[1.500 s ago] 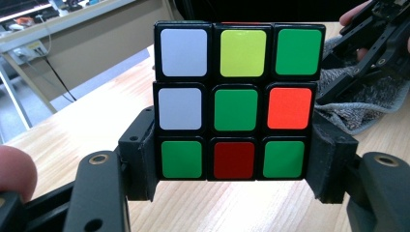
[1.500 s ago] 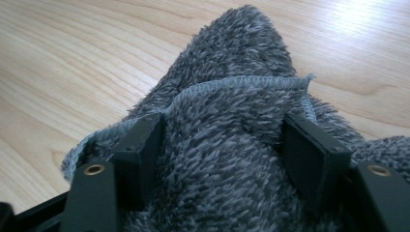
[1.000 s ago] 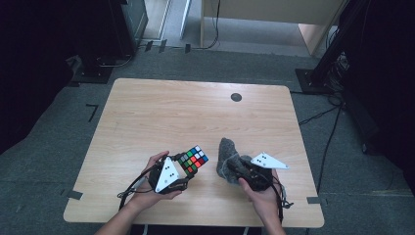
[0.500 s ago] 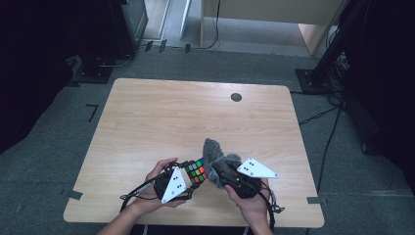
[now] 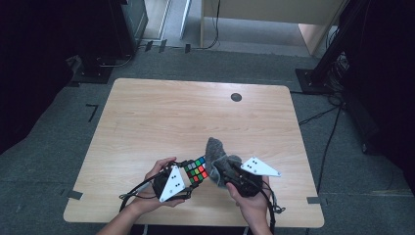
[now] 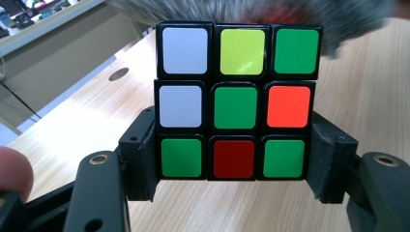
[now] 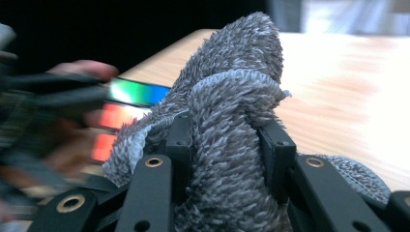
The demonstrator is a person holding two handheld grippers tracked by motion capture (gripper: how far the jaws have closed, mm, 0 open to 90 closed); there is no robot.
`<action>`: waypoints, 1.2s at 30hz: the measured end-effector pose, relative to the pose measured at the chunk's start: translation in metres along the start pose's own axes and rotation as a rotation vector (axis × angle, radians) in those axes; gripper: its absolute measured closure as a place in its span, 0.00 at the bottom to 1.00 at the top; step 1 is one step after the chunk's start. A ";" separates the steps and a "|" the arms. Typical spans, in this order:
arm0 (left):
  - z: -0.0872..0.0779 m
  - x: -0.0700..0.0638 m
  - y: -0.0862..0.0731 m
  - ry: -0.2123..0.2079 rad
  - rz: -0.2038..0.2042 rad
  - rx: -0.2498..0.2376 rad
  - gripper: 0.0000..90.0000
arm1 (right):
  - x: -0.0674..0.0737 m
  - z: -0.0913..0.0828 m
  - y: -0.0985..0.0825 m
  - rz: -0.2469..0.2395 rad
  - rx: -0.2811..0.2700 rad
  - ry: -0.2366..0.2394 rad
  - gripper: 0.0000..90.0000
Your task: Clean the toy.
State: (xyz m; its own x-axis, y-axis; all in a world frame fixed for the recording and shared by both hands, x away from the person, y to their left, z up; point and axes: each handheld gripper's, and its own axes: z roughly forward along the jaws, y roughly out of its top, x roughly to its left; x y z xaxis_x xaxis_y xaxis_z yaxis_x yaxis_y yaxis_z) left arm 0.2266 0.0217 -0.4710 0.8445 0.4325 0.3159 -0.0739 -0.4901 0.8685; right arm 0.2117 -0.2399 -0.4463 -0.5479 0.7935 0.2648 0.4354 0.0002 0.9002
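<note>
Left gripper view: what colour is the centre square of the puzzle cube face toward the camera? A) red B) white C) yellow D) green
D: on the puzzle cube clamped between the left gripper jaws, the middle square of the face is green, with white to its left, orange to its right, yellow above and dark red below.

The right tool [image 7: 227, 145] clamps a grey cloth [image 7: 232, 96] beside a blurred cube [image 7: 126, 104].

No text, label, brand, number or sign can be read anywhere in these pictures; the coloured stickers of the black-framed puzzle cube [image 6: 236, 100] are plain and carry no print.
</note>
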 end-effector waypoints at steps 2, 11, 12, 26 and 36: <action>0.001 0.000 0.000 0.002 0.004 0.002 0.38 | -0.002 -0.006 0.001 0.027 -0.037 0.002 0.72; -0.001 -0.003 0.003 0.002 0.019 0.005 0.38 | 0.019 -0.001 -0.001 0.017 -0.078 0.068 0.72; -0.001 -0.002 0.001 -0.002 0.015 0.004 0.38 | 0.013 0.000 -0.002 0.025 -0.056 0.016 0.72; -0.001 -0.002 0.004 -0.018 0.003 0.010 0.38 | 0.026 -0.001 -0.003 0.012 -0.101 0.067 0.71; -0.013 0.011 0.006 -0.101 -0.141 -0.131 0.38 | -0.010 -0.002 -0.006 0.173 -0.092 0.071 0.72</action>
State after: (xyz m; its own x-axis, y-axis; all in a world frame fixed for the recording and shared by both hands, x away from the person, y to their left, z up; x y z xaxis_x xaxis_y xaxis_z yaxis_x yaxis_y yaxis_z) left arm 0.2289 0.0336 -0.4571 0.8997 0.4086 0.1534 -0.0137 -0.3248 0.9457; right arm 0.2126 -0.2491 -0.4539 -0.5211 0.7321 0.4388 0.4617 -0.1906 0.8663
